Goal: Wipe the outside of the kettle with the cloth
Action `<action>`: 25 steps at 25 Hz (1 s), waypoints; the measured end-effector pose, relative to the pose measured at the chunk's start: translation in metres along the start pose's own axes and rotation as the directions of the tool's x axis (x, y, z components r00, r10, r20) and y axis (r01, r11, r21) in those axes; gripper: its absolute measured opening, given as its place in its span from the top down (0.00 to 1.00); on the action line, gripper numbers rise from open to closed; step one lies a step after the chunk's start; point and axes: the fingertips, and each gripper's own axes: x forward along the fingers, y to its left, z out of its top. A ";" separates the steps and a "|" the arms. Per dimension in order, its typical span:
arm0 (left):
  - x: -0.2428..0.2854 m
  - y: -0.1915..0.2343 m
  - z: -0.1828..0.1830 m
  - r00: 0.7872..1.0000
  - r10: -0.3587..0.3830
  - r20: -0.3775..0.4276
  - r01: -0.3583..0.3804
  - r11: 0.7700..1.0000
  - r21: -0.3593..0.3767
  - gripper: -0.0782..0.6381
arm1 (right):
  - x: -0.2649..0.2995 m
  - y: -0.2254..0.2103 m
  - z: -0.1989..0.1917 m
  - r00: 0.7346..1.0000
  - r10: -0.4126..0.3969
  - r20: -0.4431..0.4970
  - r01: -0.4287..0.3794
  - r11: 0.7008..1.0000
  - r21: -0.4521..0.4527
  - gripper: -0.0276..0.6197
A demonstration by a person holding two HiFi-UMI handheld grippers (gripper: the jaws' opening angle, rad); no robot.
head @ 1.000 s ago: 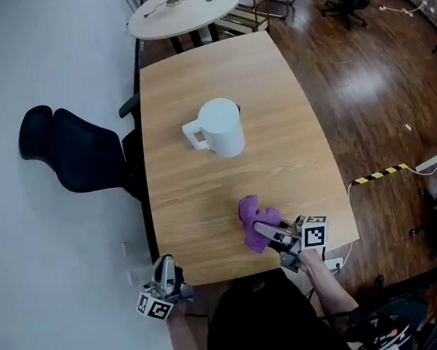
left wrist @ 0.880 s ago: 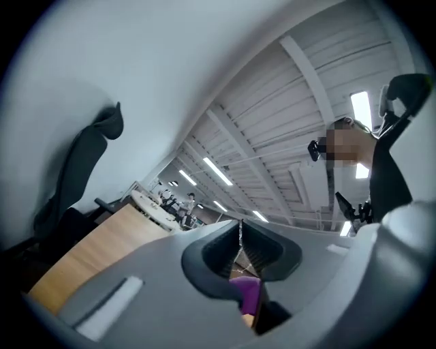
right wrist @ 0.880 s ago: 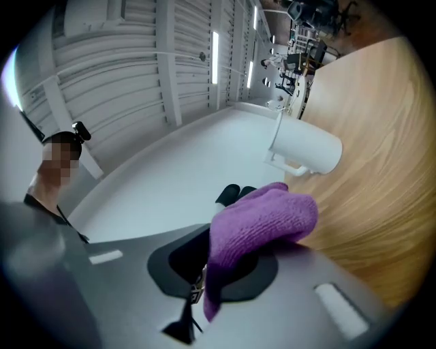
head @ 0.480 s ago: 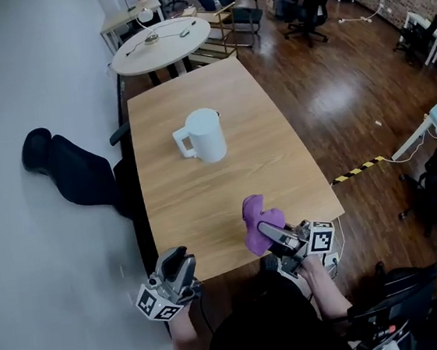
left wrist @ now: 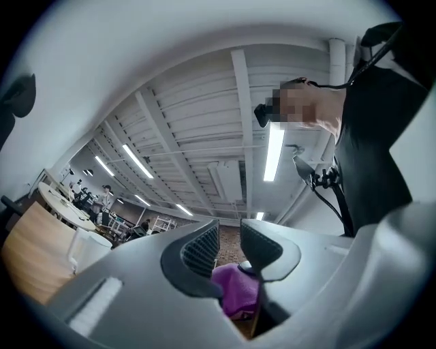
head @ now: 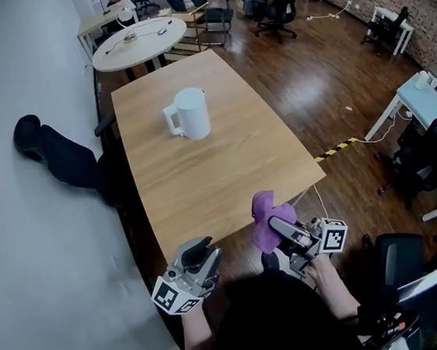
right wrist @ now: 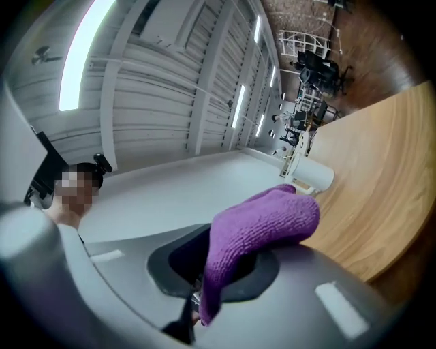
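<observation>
The white kettle (head: 188,113) stands upright on the far half of the wooden table (head: 203,180), its handle to the left. My right gripper (head: 277,225) is shut on the purple cloth (head: 264,214), held in the air just off the table's near edge. In the right gripper view the cloth (right wrist: 262,225) drapes over the jaws, with the kettle (right wrist: 313,174) far beyond. My left gripper (head: 206,256) hovers off the near edge, tilted upward, far from the kettle. Its pads (left wrist: 201,249) stand a narrow gap apart with nothing between them; the cloth (left wrist: 235,290) shows behind them.
A black office chair (head: 52,158) sits against the table's left side. A round white table (head: 136,38) and more chairs stand at the back. Yellow-black tape (head: 339,149) lies on the wood floor to the right, near a white desk (head: 421,96).
Both grippers have drawn back from the table toward the person and risen. The cloth has lifted off the tabletop with the right gripper. The left gripper has tipped upward.
</observation>
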 end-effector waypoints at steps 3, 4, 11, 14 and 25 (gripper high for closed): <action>-0.001 0.011 0.022 0.999 0.033 0.002 -0.033 0.999 0.005 0.63 | 0.029 0.019 0.012 0.999 0.034 0.009 -0.034 0.999 -0.008 0.91; -0.001 0.013 0.029 0.999 0.043 0.003 -0.043 0.999 0.004 0.64 | 0.036 0.026 0.014 0.999 0.045 0.009 -0.045 0.999 -0.004 0.91; -0.015 0.042 0.021 0.994 0.106 0.023 -0.105 0.994 -0.009 0.66 | 0.060 0.009 0.000 0.998 0.034 -0.054 -0.038 0.997 -0.067 0.91; -0.003 0.034 -0.032 0.990 0.132 0.039 -0.132 0.991 -0.009 0.66 | 0.030 -0.021 0.013 0.997 0.032 -0.074 -0.037 0.996 -0.080 0.91; 0.069 -0.006 -0.126 0.976 0.216 -0.040 -0.217 0.976 -0.018 0.66 | -0.052 -0.052 0.061 0.992 0.066 -0.104 -0.072 0.996 -0.046 0.91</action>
